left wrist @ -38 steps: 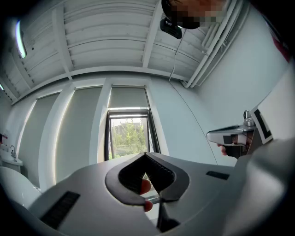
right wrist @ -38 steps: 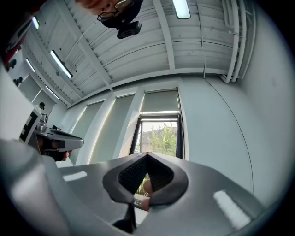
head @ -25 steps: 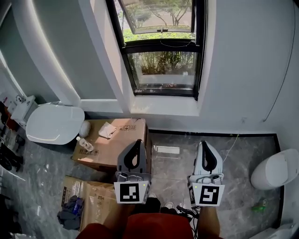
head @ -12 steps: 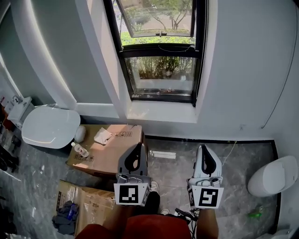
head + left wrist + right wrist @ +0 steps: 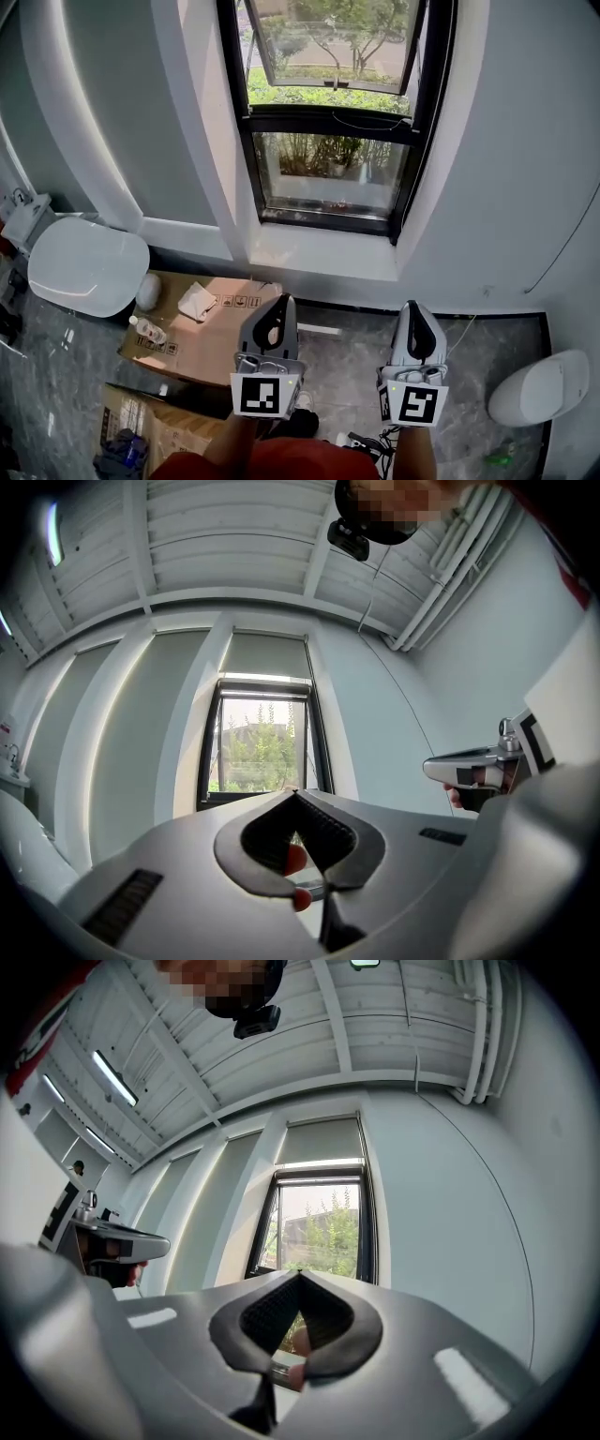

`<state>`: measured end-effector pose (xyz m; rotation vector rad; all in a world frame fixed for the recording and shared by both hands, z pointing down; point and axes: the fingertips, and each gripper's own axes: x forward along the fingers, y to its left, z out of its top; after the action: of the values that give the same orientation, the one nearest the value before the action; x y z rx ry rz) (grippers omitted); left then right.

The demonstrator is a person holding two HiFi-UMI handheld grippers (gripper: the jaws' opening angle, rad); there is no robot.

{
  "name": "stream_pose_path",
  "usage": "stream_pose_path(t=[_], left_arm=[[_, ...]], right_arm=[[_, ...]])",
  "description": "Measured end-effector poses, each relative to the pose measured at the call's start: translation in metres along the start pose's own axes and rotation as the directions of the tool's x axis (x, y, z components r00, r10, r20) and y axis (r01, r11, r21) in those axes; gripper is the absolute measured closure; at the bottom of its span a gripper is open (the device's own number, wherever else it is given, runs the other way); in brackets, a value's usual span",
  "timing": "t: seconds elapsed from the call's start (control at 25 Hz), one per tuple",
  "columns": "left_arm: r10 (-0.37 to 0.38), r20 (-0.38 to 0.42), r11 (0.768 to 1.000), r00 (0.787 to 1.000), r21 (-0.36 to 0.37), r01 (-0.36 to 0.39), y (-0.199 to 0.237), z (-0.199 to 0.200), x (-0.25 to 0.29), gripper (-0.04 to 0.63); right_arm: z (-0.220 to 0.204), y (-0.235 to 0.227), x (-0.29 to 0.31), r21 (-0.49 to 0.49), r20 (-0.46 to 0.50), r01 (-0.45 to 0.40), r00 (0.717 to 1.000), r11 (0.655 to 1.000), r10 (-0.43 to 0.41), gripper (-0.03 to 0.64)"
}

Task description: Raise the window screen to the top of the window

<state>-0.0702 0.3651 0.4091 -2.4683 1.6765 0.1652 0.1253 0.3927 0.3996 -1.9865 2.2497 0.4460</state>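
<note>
Under you runs a grey marbled tile floor [image 5: 349, 361]. On your left a closed cardboard box [image 5: 220, 342] sits on it near the far wall, with a crumpled white cloth [image 5: 197, 302] and a plastic bottle [image 5: 147, 330] lying on its top. Nearer you on the left stands a second, open cardboard box [image 5: 159, 424]. A white toilet [image 5: 84, 267] stands at far left and another white toilet [image 5: 539, 389] at right. A flat white packet [image 5: 317, 329] lies just right of the closed box, and a small green object [image 5: 497, 459] lies at near right.
</note>
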Motion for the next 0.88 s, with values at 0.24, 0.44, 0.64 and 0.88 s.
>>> stream_pose_path(t=[0.24, 0.44, 0.64, 0.88], left_arm=[[0.005, 0.008, 1.000, 1.000, -0.015, -0.005, 0.053, -0.014, 0.070, 0.589], [0.001, -0.009, 0.998, 1.000, -0.058, -0.001, 0.087, -0.026, 0.114, 0.589], [-0.003, 0.006, 0.995, 1.000, -0.098, 0.003, 0.113, -0.036, 0.139, 0.589], [-0.004, 0.013, 0.995, 1.000, -0.099, 0.006, 0.134, -0.039, 0.157, 0.589]], right_arm=[[-0.020, 0.007, 0.079, -0.023, -0.028, 0.015, 0.999, 1.000, -0.016, 0.606], [-0.034, 0.014, 0.130, -0.035, -0.050, 0.023, 0.998, 0.999, -0.025, 0.606], [-0.041, 0.024, 0.164, -0.056, -0.047, 0.020, 0.999, 0.998, -0.022, 0.606], [-0.043, 0.030, 0.187, -0.059, -0.039, 0.028, 0.999, 0.998, -0.030, 0.606]])
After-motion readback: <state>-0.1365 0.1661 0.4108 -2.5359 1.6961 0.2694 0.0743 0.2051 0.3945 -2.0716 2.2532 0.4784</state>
